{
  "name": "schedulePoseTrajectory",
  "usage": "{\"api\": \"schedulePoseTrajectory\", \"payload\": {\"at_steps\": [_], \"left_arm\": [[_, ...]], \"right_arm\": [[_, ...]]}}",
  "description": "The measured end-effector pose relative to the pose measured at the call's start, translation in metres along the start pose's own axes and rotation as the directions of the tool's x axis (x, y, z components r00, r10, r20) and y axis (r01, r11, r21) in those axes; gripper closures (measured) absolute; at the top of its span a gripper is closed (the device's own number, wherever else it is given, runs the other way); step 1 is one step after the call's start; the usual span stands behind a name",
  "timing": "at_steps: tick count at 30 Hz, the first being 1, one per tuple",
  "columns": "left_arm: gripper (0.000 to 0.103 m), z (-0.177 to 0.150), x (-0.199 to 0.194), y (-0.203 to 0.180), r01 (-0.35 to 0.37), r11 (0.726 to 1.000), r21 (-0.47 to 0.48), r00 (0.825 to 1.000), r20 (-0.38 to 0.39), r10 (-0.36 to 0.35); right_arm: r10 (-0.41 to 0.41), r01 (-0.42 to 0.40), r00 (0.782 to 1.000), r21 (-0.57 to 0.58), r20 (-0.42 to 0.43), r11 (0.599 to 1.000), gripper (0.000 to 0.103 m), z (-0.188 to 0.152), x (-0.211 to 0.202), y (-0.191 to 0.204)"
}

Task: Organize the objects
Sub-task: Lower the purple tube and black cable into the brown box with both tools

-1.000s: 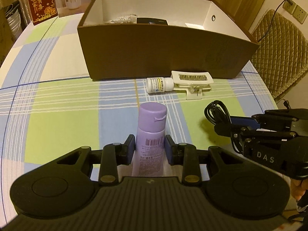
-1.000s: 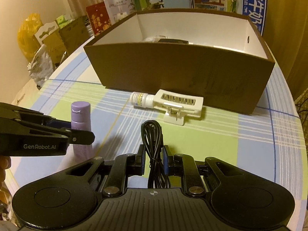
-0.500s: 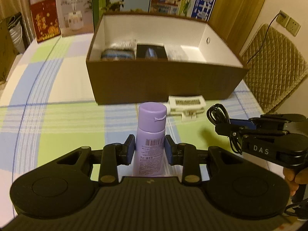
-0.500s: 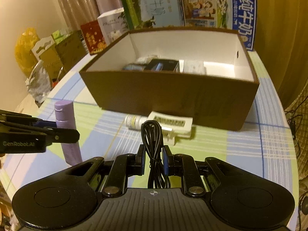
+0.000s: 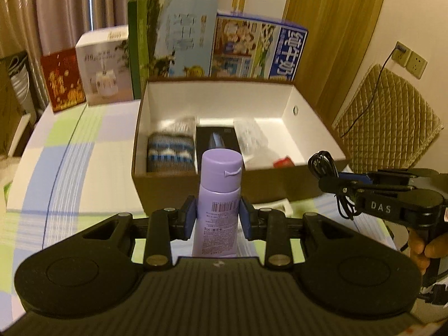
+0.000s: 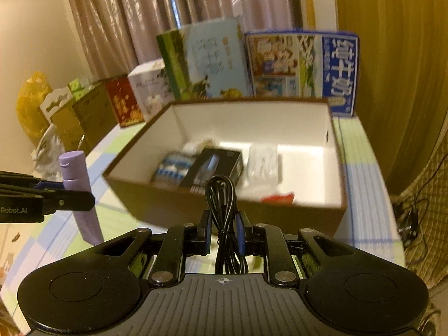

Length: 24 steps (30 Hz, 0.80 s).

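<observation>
Both grippers, left (image 5: 217, 218) clamping my purple bottle (image 5: 219, 196), right (image 6: 223, 231) pinching the coiled cable (image 6: 222, 210), should probably clear the box (image 6: 224, 210) wall before I let go.

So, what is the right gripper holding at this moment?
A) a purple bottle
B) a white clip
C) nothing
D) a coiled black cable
D: in the right wrist view the right gripper is shut on the coiled black cable, while the purple bottle sits in the left gripper.
</observation>
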<state>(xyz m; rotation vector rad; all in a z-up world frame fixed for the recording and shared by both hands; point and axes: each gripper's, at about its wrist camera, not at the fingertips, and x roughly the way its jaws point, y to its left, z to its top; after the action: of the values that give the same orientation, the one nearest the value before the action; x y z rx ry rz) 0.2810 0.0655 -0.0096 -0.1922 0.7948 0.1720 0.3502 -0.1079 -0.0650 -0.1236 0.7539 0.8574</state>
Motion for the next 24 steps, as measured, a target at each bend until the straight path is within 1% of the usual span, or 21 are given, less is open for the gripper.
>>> {"api": "schedulePoseTrajectory", "payload": {"at_steps": [7,12,17,24], "left_arm": [[0.076,0.036,0.009,0.003,-0.001,1.0,0.016,0.999,0.047,0.0],[0.076,0.062,0.025,0.008,-0.01,1.0,0.026,0.998,0.064,0.009],[0.076,0.082,0.047,0.015,-0.02,1.0,0.023,0.998,0.058,0.018],[0.076,0.093,0.081,0.025,-0.034,0.999,0.017,0.999,0.02,0.034]], "right_arm": [[-0.027,0.026,0.998,0.019,0.054,0.999,0.088,0.039,0.009,-0.02],[-0.052,0.05,0.996,0.032,0.069,0.998,0.088,0.063,0.023,-0.037],[-0.076,0.073,0.995,0.056,0.058,0.996,0.088,0.077,0.043,-0.051],[-0.118,0.117,0.993,0.076,0.011,0.99,0.088,0.082,0.076,-0.068]]}}
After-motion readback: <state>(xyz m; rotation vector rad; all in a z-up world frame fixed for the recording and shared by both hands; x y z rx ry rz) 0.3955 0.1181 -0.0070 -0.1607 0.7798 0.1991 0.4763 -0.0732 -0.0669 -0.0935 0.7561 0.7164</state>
